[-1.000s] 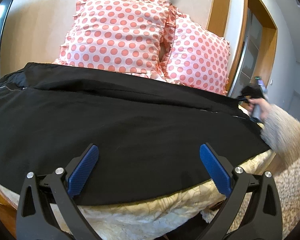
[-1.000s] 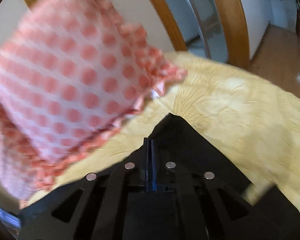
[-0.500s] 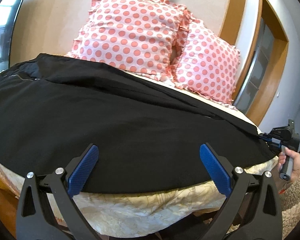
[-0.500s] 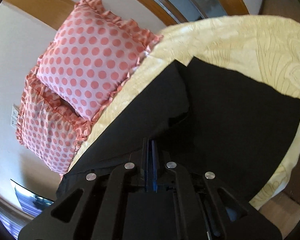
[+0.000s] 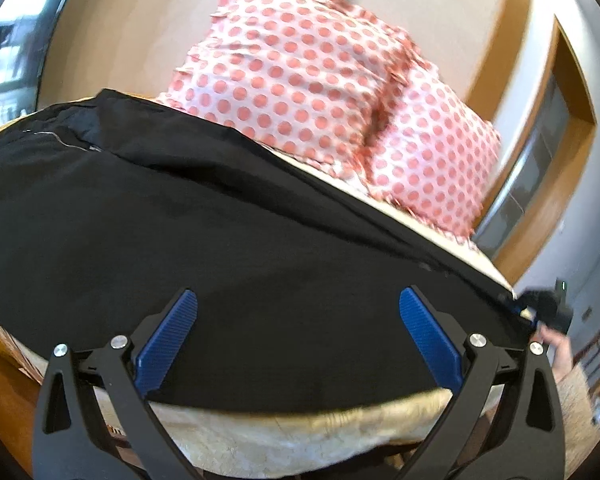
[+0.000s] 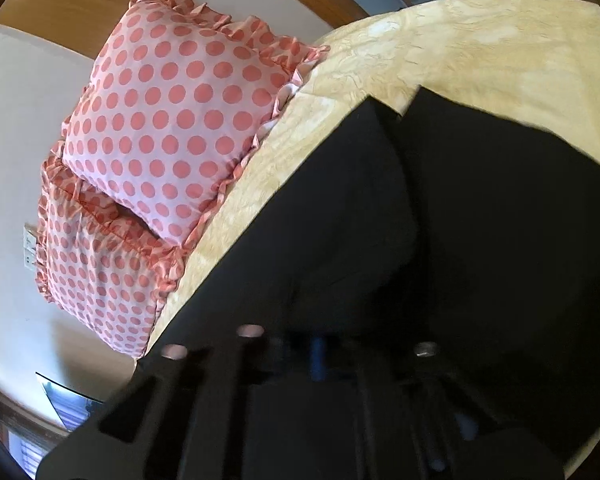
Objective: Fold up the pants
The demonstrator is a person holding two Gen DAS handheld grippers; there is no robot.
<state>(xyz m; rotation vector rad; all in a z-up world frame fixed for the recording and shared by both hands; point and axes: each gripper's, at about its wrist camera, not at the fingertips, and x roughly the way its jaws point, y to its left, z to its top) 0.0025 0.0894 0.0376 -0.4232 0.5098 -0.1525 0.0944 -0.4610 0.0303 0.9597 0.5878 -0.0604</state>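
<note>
Black pants point(image 5: 220, 220) lie spread across the bed, waistband at the far left, leg ends at the right. My left gripper point(image 5: 296, 320) is open and empty, hovering over the near edge of the pants. My right gripper point(image 5: 540, 312) shows at the far right of the left wrist view, at the leg-end corner. In the right wrist view my right gripper point(image 6: 318, 354) is blurred; its blue pads look pressed together with black pants cloth point(image 6: 480, 220) over them.
Two pink polka-dot pillows point(image 5: 320, 80) lean on the wall behind the pants. The cream bedspread point(image 6: 480, 40) covers the bed, its front edge point(image 5: 300, 428) below my left gripper. A wooden door frame point(image 5: 540, 160) stands at the right.
My right gripper has pulled the leg end to the right and towards the bed's edge. My left gripper has stayed open over the near edge and tilted a little.
</note>
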